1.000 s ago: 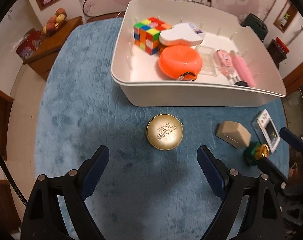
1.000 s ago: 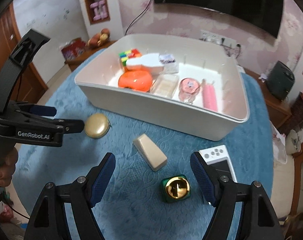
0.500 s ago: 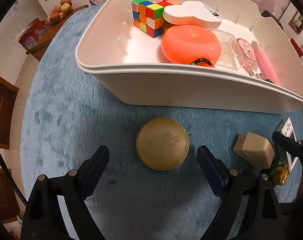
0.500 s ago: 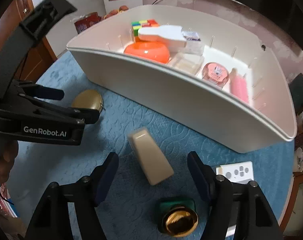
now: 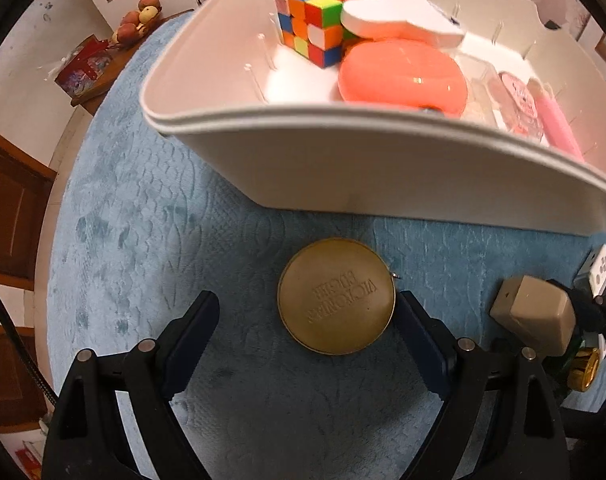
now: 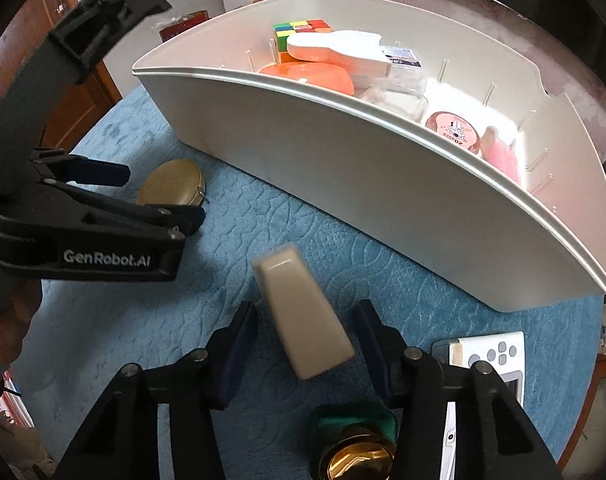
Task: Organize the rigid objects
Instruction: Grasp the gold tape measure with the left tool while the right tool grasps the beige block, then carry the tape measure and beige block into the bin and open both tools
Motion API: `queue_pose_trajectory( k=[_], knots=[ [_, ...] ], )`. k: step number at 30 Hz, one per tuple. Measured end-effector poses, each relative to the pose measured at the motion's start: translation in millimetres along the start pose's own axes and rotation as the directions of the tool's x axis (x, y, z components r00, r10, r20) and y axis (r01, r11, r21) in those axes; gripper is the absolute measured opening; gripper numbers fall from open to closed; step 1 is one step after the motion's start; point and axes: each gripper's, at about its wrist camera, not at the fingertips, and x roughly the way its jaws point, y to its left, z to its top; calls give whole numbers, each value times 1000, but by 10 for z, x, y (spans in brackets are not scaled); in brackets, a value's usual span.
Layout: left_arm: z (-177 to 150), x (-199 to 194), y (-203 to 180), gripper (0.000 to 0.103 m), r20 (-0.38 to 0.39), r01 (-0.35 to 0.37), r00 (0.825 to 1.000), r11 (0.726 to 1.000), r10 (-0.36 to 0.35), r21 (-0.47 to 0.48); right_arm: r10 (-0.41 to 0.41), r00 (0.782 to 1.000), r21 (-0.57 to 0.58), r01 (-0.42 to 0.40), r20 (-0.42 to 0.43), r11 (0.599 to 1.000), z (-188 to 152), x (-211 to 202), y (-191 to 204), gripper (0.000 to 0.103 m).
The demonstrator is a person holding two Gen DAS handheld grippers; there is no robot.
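Observation:
A round gold tin lies on the blue cloth in front of the white bin. My left gripper is open, low over the cloth, with the tin between its fingers and the right finger close to the tin's edge. The tin also shows in the right wrist view. My right gripper is open around a beige wedge-shaped block, with gaps on both sides. The block also shows in the left wrist view.
The bin holds a colour cube, a white flat piece, an orange round case, a pink tin and a pink stick. A green-and-gold bottle and a white handheld device lie near the right gripper.
Both grippers moved forward and down. The gold tin now sits between the left fingers, and the beige block between the right fingers, which have narrowed.

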Motion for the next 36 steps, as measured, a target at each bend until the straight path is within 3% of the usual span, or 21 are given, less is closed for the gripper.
queue_pose_trajectory(
  k=[3,5,6,14,23,30,36],
  knots=[
    [-5,-12,-12,80,6,26,1000,1000,-26,2,4,1000,1,-4,2,1000,-11,-17,-2,36],
    [-20,-32,-41,61,13,50,999,999,-50,17,6,1000,-5,-6,1,1000,-20,-29,10,28],
    [-31,-59,-71,59,20,54,998,998,-55,37,1,1000,-8,-1,0,1000,-19,-31,18,28],
    [-168,-252,-150,59,55,39,997,994,-44,98,10,999,16,-11,47,1000,-22,-260,110,28],
    [-220,-863,-103,59,153,59,985,992,-77,115,2,989,86,-14,145,996,57,-803,172,28],
    [234,-1292,36,59,259,41,963,993,-69,112,-95,973,196,54,209,979,297,-1163,95,28],
    [591,-1610,49,59,317,68,943,991,-102,117,-172,952,294,94,252,951,543,-1403,-94,28]
  ],
)
